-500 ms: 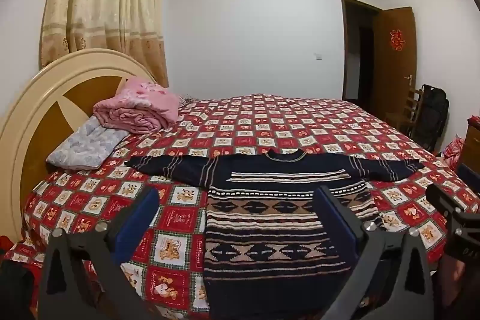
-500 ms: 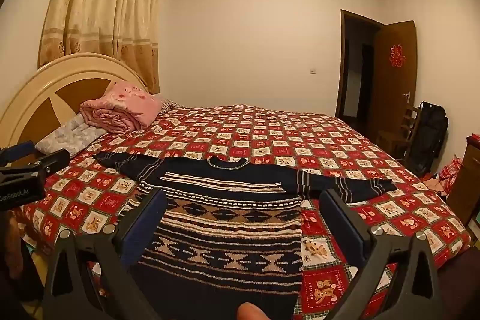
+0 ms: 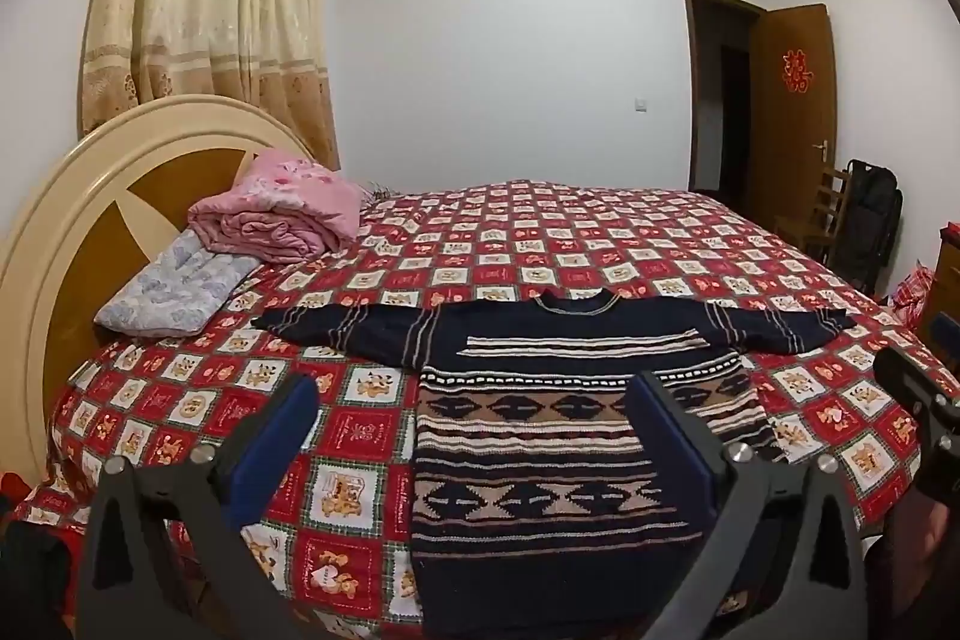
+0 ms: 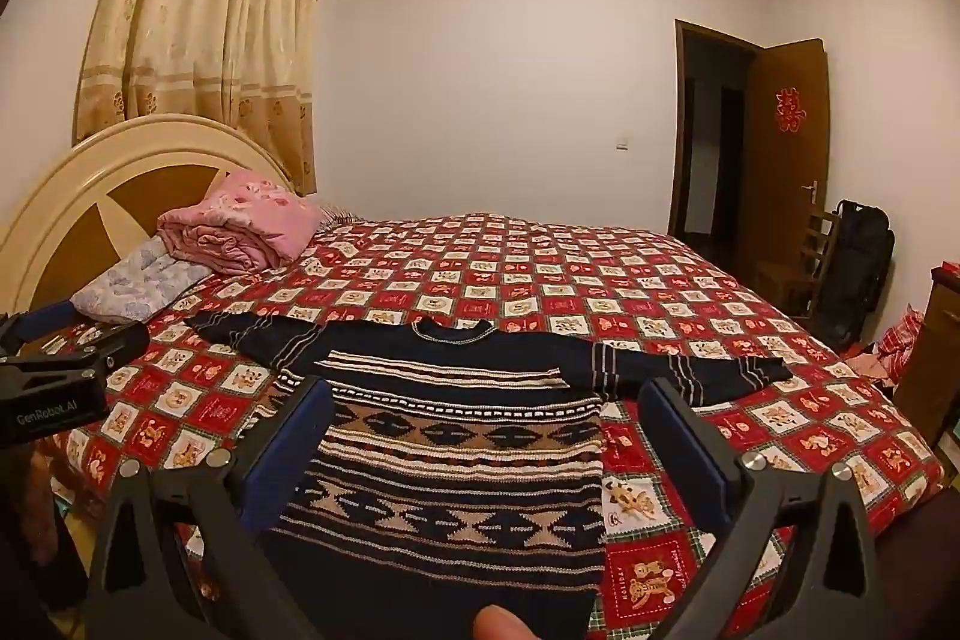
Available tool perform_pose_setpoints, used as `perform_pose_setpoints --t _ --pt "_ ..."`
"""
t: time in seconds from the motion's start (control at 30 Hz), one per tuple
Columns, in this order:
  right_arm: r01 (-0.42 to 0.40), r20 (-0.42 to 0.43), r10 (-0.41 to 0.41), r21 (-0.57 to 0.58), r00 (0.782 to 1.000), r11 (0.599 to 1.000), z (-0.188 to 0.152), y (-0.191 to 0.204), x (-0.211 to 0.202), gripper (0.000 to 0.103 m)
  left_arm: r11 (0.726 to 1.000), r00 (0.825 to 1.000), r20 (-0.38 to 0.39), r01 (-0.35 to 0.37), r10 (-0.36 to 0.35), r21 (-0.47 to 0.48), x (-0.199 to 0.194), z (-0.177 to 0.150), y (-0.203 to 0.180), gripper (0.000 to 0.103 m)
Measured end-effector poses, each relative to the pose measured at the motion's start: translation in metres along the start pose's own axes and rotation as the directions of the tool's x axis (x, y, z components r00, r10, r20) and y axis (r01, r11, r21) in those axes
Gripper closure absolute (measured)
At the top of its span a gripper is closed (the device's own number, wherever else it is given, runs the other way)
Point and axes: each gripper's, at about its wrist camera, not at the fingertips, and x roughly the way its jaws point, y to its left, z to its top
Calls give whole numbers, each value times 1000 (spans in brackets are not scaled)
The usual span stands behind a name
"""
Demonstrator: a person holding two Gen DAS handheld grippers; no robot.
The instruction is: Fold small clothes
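A dark navy knitted sweater [image 3: 558, 436] with tan and white patterned bands lies flat on the bed, front up, both sleeves spread sideways and its neck toward the far side. The same sweater [image 4: 456, 460] fills the near middle of the right wrist view. My left gripper [image 3: 474, 394] hangs open above the sweater's left hem side, nothing between its blue pads. Over the sweater's lower right part my right gripper [image 4: 486, 400] is open too and empty. In the right wrist view the left gripper's body [image 4: 54, 376] shows at the left edge; a fingertip [image 4: 504, 622] pokes in at the bottom.
The bed wears a red checked cover [image 3: 540, 232] with bear squares. A pink folded quilt [image 3: 282, 208] and a pale pillow [image 3: 174, 286] lie by the cream headboard [image 3: 90, 196]. A chair with a black bag [image 4: 852, 274] stands beside the open door.
Both views have shifted only slightly; the sweater lies as before and both grippers stay wide open.
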Motion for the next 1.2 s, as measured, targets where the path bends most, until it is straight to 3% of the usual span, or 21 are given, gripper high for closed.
perform_pose_setpoints --t 1.2 --pt "-5 -8 5 -1 1000 1000 -9 3 2 1 1000 1000 -17 0 -1 -3 6 -5 0 0"
